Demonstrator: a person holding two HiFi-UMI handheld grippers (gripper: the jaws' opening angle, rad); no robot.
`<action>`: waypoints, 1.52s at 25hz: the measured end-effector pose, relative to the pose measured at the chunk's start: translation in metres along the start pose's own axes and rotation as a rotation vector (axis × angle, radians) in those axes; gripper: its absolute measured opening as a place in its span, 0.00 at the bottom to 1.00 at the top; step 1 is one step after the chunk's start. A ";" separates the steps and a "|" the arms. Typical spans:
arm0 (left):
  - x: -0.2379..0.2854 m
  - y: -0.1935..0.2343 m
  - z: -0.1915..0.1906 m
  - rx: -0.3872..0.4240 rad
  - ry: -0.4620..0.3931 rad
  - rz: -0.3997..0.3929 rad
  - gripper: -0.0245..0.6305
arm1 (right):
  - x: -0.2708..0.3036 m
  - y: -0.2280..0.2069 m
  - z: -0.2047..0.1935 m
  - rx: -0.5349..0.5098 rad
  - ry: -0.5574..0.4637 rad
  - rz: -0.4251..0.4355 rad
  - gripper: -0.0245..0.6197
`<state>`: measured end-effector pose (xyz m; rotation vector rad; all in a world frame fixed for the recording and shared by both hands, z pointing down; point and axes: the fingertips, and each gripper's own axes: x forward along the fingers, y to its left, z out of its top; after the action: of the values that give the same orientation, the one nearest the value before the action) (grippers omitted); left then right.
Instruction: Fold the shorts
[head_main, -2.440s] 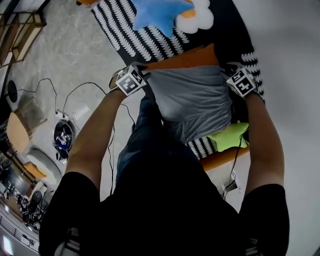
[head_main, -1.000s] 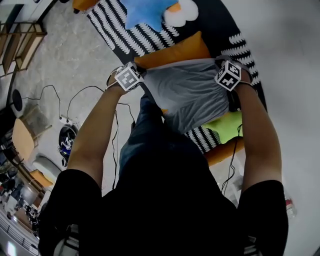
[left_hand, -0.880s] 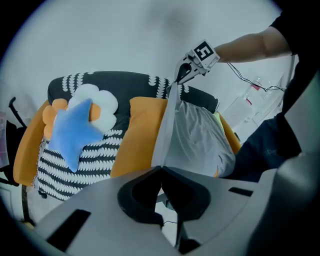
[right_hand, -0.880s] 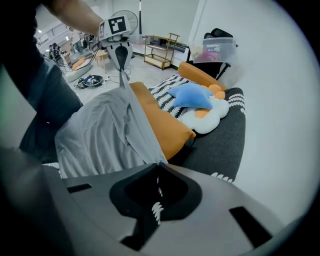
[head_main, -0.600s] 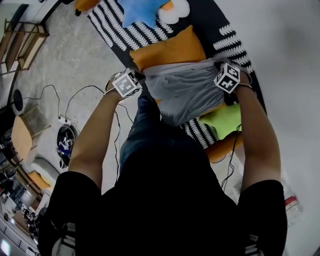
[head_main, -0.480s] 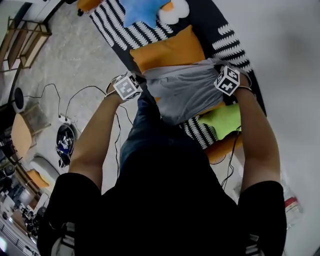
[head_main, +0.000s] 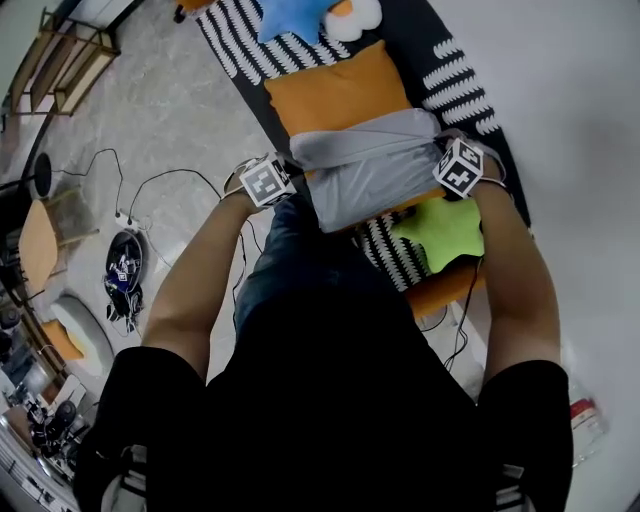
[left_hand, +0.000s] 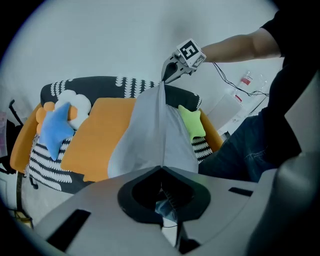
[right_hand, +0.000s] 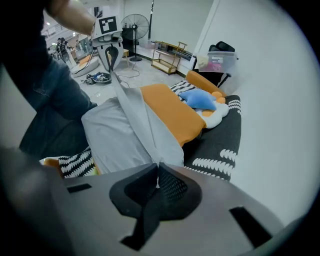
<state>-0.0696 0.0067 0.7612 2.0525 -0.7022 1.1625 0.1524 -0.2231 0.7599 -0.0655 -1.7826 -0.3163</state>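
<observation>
Shorts of soft grey cloth (head_main: 365, 170) hang stretched between both tongs, above the orange cushion (head_main: 335, 90) on the black patterned sofa (head_main: 455, 60). Left tongs (left_hand: 161, 169) and right tongs (right_hand: 158, 165) are each clenched on an upper corner. Judged light and limp; corners hold best.

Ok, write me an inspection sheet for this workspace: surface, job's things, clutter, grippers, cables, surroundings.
Surface: dark patterned sofa with an orange cushion on the seat.
Job's things: grey shorts, lifted off the seat and stretched between the two grippers, lower part hanging.
Clutter: blue star pillow at the far end, green star pillow near the person.
Grippers: left gripper and right gripper each shut on an edge of the shorts.
Cables: black cables loose on the floor.
Surroundings: wooden shelf, standing fan, plain wall behind the sofa.
</observation>
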 end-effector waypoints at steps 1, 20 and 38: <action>0.002 -0.009 -0.002 -0.012 -0.005 -0.003 0.07 | -0.001 0.007 -0.003 -0.005 0.002 0.005 0.05; 0.059 -0.118 -0.043 -0.045 -0.032 -0.148 0.07 | 0.007 0.080 -0.045 -0.016 0.085 0.069 0.05; 0.143 -0.151 -0.077 -0.086 0.035 -0.208 0.07 | 0.057 0.131 -0.080 0.027 0.155 0.142 0.06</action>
<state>0.0641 0.1432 0.8731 1.9764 -0.4995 1.0294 0.2427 -0.1246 0.8542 -0.1445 -1.6186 -0.1899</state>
